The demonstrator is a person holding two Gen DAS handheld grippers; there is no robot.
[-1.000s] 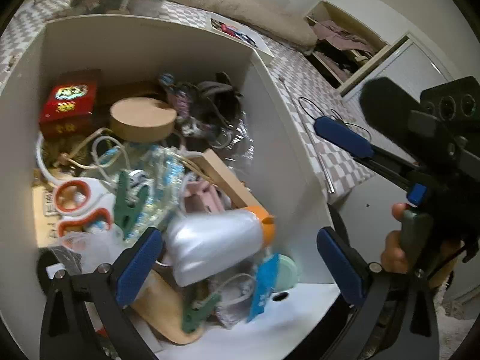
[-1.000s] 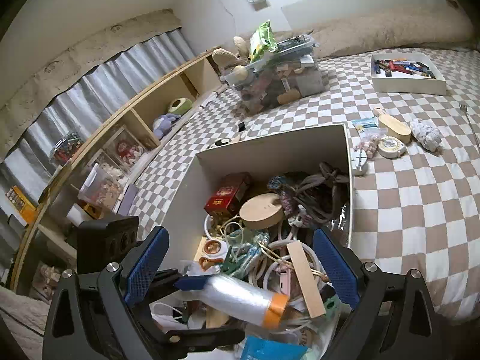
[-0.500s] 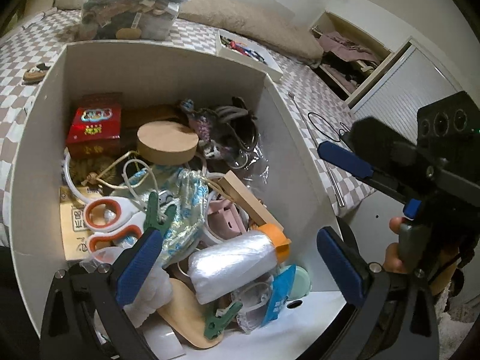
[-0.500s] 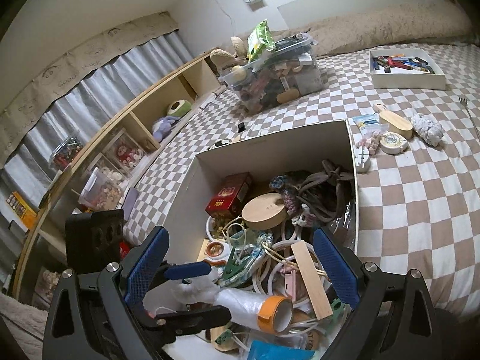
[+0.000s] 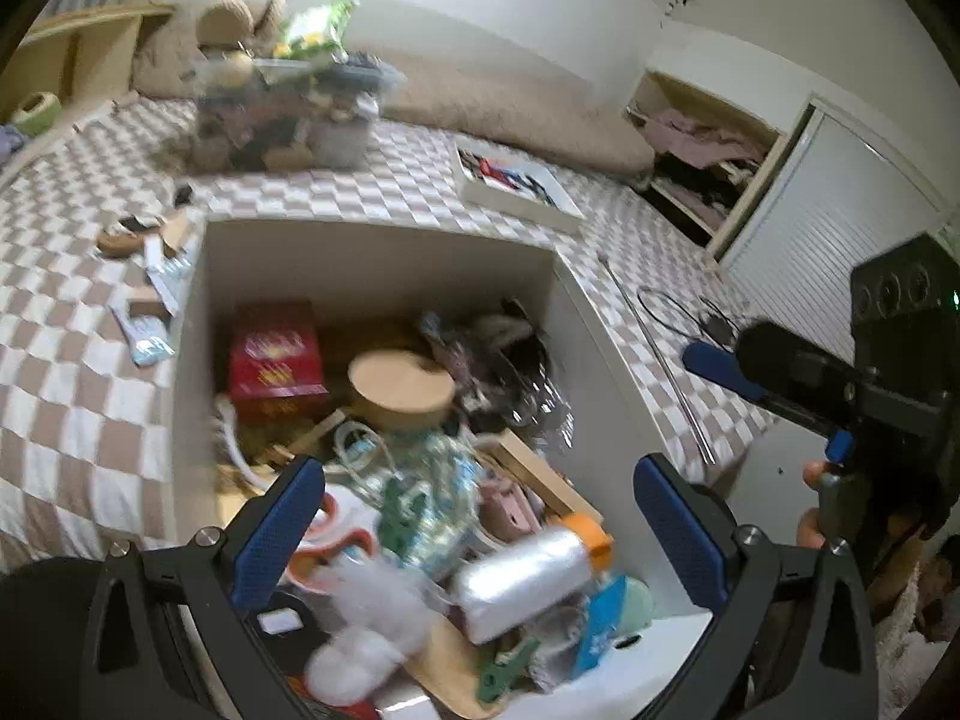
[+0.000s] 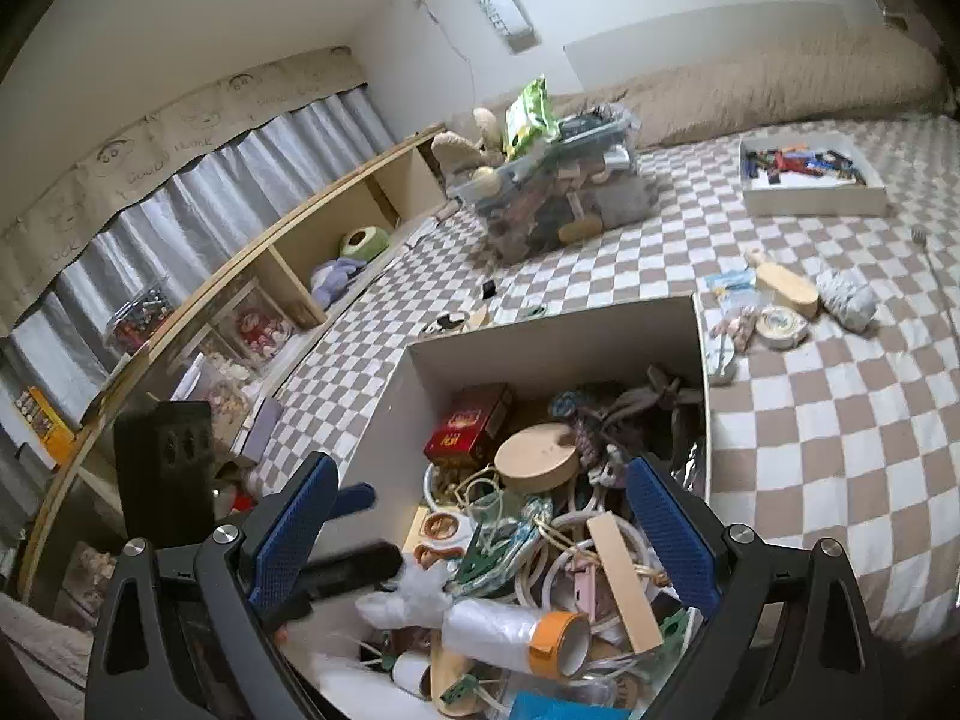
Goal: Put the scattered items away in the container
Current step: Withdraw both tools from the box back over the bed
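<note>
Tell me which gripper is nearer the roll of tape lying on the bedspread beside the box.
Right. The right gripper hovers over the white box, on the side where the roll of tape lies; the left gripper is at the box's opposite side.

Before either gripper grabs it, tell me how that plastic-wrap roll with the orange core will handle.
The roll is a cylinder lying on its side atop clutter in the box, so it probably rolls if nudged. Its glossy film looks slippery. The hollow core suggests it is light.
</note>
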